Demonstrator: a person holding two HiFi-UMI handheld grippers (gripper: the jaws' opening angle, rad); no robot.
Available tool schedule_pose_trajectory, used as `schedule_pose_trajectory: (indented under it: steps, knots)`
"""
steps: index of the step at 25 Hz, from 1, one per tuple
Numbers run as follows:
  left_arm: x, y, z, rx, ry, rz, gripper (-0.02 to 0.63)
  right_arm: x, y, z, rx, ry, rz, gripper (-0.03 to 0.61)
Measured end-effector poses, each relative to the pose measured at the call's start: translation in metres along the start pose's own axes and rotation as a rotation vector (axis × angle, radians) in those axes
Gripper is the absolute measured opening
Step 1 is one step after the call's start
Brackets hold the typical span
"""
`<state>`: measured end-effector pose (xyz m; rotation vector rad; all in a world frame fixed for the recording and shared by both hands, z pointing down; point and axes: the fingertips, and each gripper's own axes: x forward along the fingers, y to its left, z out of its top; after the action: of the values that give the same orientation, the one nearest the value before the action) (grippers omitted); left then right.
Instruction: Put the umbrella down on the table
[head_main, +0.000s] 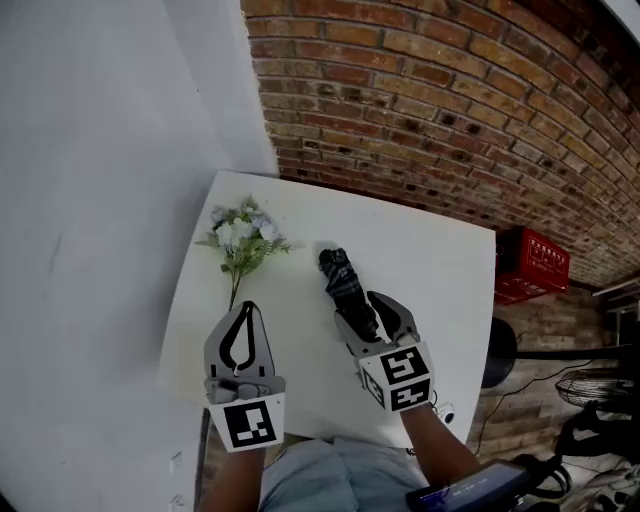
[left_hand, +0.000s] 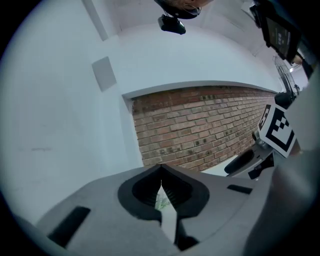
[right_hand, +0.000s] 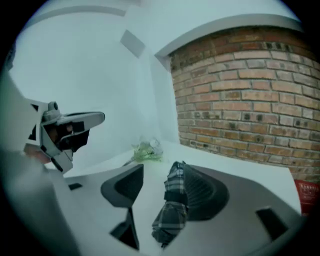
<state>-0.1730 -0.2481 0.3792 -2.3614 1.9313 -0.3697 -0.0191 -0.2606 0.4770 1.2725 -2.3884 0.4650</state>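
Note:
The folded dark plaid umbrella (head_main: 342, 277) lies on the white table (head_main: 440, 260), near its middle, pointing away from me. My right gripper (head_main: 360, 308) stands open over the umbrella's near end. In the right gripper view the umbrella (right_hand: 172, 210) shows between the jaws, close along the right jaw, with a clear gap to the left jaw. My left gripper (head_main: 247, 306) is to the left, near the table's front edge. Its fingertips meet and hold nothing, and the left gripper view shows the same closed tips (left_hand: 160, 169).
A small bunch of pale artificial flowers (head_main: 243, 235) lies at the table's back left, its stem reaching toward my left gripper. A white wall stands left, a brick wall behind. A red crate (head_main: 530, 262) and a black stool (head_main: 497, 350) are on the floor at the right.

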Motion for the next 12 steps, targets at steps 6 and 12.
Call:
schedule_pose_trajectory:
  steps: [6, 12]
  knots:
    - [-0.033, -0.007, 0.061, 0.030, -0.114, 0.037, 0.008, -0.063, 0.007, 0.068, -0.066, -0.258, -0.061, 0.097]
    - [-0.059, -0.018, 0.101, 0.070, -0.207, 0.065, 0.009, -0.100, 0.018, 0.090, -0.137, -0.350, -0.068, 0.006]
